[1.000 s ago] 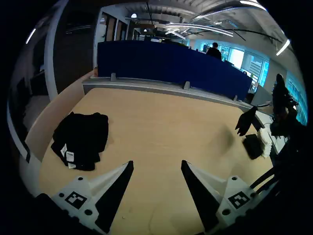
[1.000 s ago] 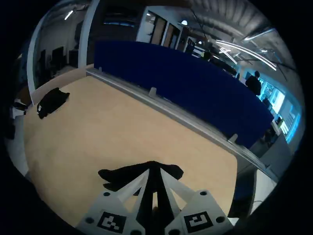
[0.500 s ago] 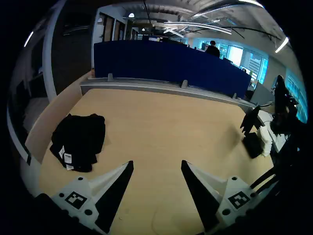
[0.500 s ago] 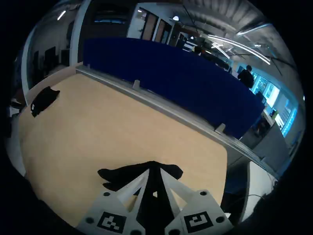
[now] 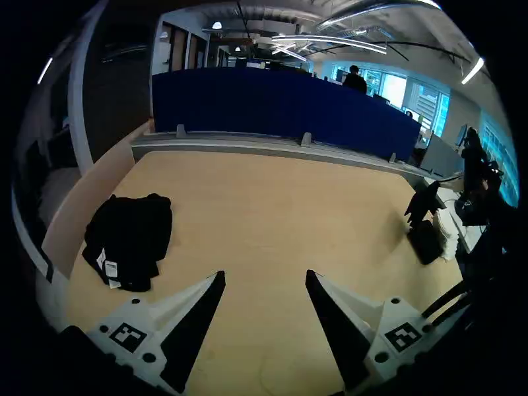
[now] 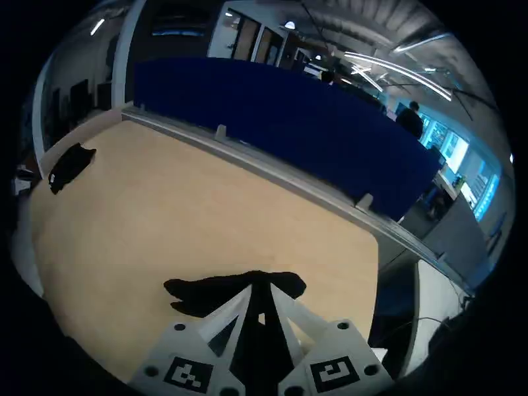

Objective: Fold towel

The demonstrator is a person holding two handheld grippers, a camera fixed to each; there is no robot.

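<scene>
Fingers (image 6: 230,315) pinching black towel (image 6: 198,294) (right gripper (image 6: 262,287)), black pile (image 5: 129,234) aside, blue divider (image 6: 264,112) behind

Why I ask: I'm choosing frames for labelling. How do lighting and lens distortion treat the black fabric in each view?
Left gripper view: the folded black cloth is a near-featureless dark mass, only its white tags stand out; the fisheye bows the blue partition; far windows glare cyan. Right gripper view: the pinched cloth in the right tool is pure silhouette, no folds visible.
</scene>
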